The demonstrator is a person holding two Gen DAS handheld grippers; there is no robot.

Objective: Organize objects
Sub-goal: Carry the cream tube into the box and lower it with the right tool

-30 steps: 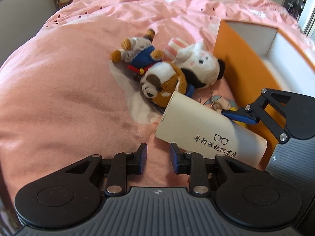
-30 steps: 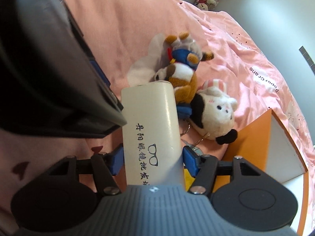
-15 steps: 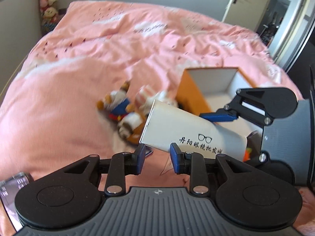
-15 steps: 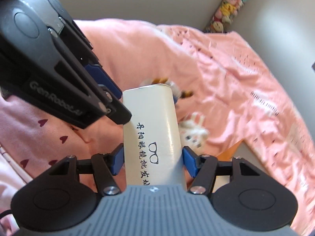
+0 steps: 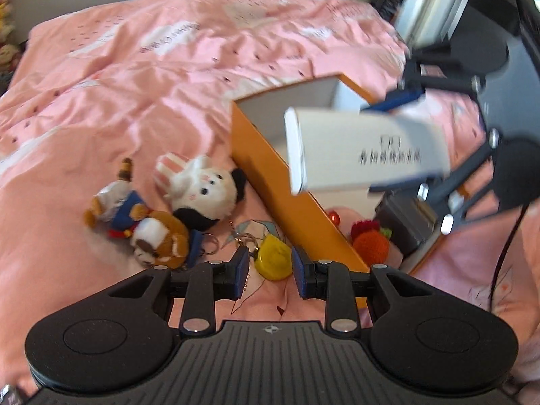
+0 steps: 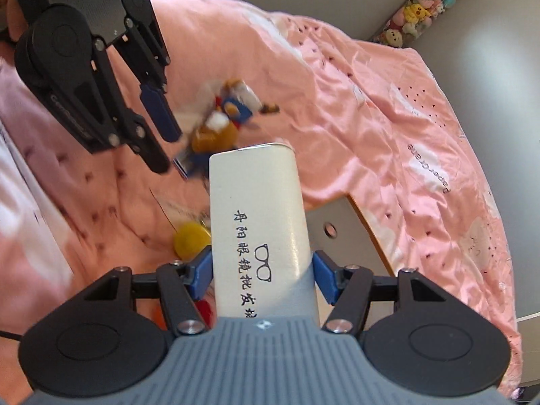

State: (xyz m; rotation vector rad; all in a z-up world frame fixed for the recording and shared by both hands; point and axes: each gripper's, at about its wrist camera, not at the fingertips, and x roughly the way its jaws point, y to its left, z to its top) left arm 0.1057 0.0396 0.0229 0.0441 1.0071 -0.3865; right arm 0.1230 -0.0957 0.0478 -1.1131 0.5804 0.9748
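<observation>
Right gripper (image 6: 262, 271) has both blue pads pressed on the sides of the white glasses case (image 6: 260, 233), near its back end, so most of the case sticks out forward past the pads. Left gripper (image 5: 270, 271) is holding nothing, jaws only partly apart, hanging over the yellow keychain (image 5: 272, 260) on the pink bedspread (image 5: 135, 84).

From the left wrist view the case is up in the air over the orange box (image 5: 270, 175), roughly above its open white inside. Crocheted fruit (image 5: 370, 242) is already lying in the near end of that box.

What I'd worry about:
- The grip sits so far back that the long front end could droop or swivel between the pads, and the smooth shell may slide out.
- If it's let go from this high, it could bounce off the box wall and land on the bed by the plush rabbit (image 5: 202, 189) and plush bear (image 5: 158, 239).
- The two grippers are near each other, so a left reach for the keychain might clip the box's near wall.
</observation>
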